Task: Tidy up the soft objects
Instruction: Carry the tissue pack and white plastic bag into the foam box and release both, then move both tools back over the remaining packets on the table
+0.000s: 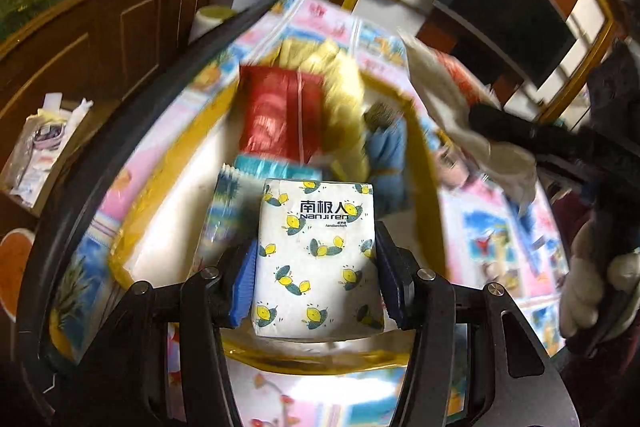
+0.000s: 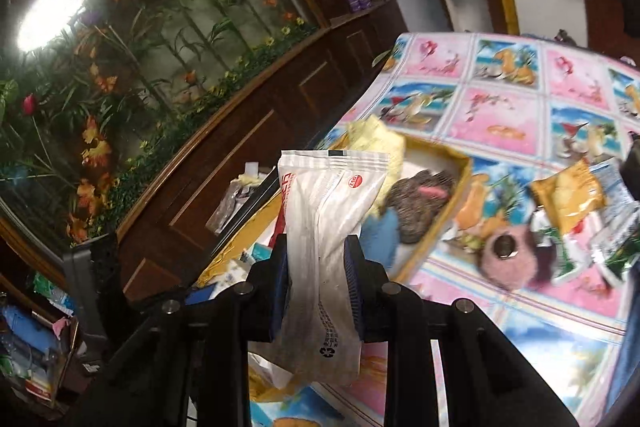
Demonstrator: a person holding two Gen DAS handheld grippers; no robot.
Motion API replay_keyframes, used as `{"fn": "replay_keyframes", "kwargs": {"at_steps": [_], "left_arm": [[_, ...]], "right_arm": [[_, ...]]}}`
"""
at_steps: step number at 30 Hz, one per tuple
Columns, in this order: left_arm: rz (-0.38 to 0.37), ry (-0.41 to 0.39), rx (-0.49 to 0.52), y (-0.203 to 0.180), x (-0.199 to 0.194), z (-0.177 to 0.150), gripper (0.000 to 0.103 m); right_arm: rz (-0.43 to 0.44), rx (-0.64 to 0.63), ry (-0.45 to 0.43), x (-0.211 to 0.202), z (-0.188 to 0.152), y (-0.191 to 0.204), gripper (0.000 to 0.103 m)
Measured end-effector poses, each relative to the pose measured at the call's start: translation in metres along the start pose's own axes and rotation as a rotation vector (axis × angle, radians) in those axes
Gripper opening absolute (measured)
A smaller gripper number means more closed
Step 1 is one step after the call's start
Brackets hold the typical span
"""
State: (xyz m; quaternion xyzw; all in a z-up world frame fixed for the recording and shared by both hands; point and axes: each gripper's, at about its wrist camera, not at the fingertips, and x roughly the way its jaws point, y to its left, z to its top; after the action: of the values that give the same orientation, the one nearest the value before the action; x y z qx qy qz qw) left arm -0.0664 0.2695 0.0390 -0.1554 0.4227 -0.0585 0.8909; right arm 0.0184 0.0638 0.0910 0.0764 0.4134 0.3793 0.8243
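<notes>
My left gripper (image 1: pixel 316 267) is shut on a white tissue pack with lemon prints (image 1: pixel 316 259), held over the near end of a yellow-rimmed box (image 1: pixel 424 163). The box holds a red packet (image 1: pixel 276 115), yellow cloth (image 1: pixel 344 83) and a blue soft item (image 1: pixel 386 151). My right gripper (image 2: pixel 318 279) is shut on a white plastic sachet (image 2: pixel 328 227), held above the near left part of the box (image 2: pixel 460 179). That gripper shows in the left wrist view (image 1: pixel 500 131) at the right, with the sachet hanging from it.
The table has a pink and blue picture cloth (image 2: pixel 512 107). On it right of the box lie a pink fuzzy item (image 2: pixel 504 259), a yellow snack bag (image 2: pixel 568 195) and other wrappers (image 2: pixel 612 227). A dark wood cabinet (image 2: pixel 240 147) stands left.
</notes>
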Motion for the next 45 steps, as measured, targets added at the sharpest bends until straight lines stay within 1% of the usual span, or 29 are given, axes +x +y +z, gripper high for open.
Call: {"fn": "replay_keyframes", "kwargs": {"at_steps": [2, 3, 4, 8, 9, 11, 14, 16, 17, 18, 19, 23, 26, 32, 38, 45], "left_arm": [[0.022, -0.017, 0.030, -0.003, 0.000, -0.004, 0.052], [0.026, -0.018, 0.038, -0.004, -0.001, -0.004, 0.052], [0.020, -0.019, 0.035, -0.004, -0.001, -0.004, 0.054], [-0.033, -0.023, -0.001, 0.006, -0.002, -0.003, 0.056], [-0.047, -0.027, -0.009, 0.008, -0.002, -0.003, 0.057], [-0.064, -0.036, -0.027, 0.011, -0.005, -0.001, 0.057], [-0.068, -0.046, -0.050, 0.012, -0.008, 0.001, 0.057], [-0.058, -0.045, -0.058, 0.012, -0.010, 0.001, 0.057], [-0.052, -0.044, -0.060, 0.010, -0.011, 0.002, 0.057], [-0.048, -0.042, -0.059, 0.009, -0.011, 0.001, 0.057], [-0.042, -0.039, -0.056, 0.007, -0.011, 0.001, 0.057], [-0.016, -0.034, -0.045, -0.002, -0.014, -0.002, 0.057], [0.012, -0.043, -0.022, -0.011, -0.020, -0.004, 0.057], [0.086, -0.070, 0.072, -0.044, -0.029, -0.012, 0.057], [0.200, -0.084, 0.207, -0.088, -0.026, -0.023, 0.057], [0.237, -0.060, 0.299, -0.130, -0.018, -0.032, 0.057]], "right_arm": [[0.002, 0.002, 0.021, 0.013, -0.001, 0.005, 0.026], [0.000, 0.001, 0.034, 0.021, -0.001, 0.007, 0.026], [-0.006, -0.001, 0.045, 0.027, -0.003, 0.008, 0.026], [-0.066, -0.019, 0.070, 0.047, -0.006, 0.010, 0.026], [-0.076, -0.020, 0.075, 0.050, -0.008, 0.009, 0.029], [-0.099, -0.005, 0.082, 0.056, -0.010, 0.005, 0.029], [-0.091, 0.012, 0.079, 0.059, -0.011, 0.001, 0.033], [-0.078, 0.007, 0.070, 0.058, -0.011, 0.003, 0.040], [-0.073, 0.000, 0.061, 0.055, -0.010, 0.003, 0.042], [-0.070, -0.003, 0.054, 0.053, -0.010, 0.003, 0.047], [-0.064, -0.003, 0.041, 0.048, -0.009, 0.003, 0.049], [-0.048, 0.008, 0.007, 0.034, -0.007, 0.000, 0.049], [-0.052, 0.010, -0.017, 0.018, -0.010, -0.006, 0.049], [-0.084, 0.037, -0.059, -0.017, -0.027, -0.029, 0.049], [-0.101, 0.104, -0.088, -0.043, -0.045, -0.059, 0.049], [-0.124, 0.165, -0.144, -0.079, -0.064, -0.090, 0.049]]}}
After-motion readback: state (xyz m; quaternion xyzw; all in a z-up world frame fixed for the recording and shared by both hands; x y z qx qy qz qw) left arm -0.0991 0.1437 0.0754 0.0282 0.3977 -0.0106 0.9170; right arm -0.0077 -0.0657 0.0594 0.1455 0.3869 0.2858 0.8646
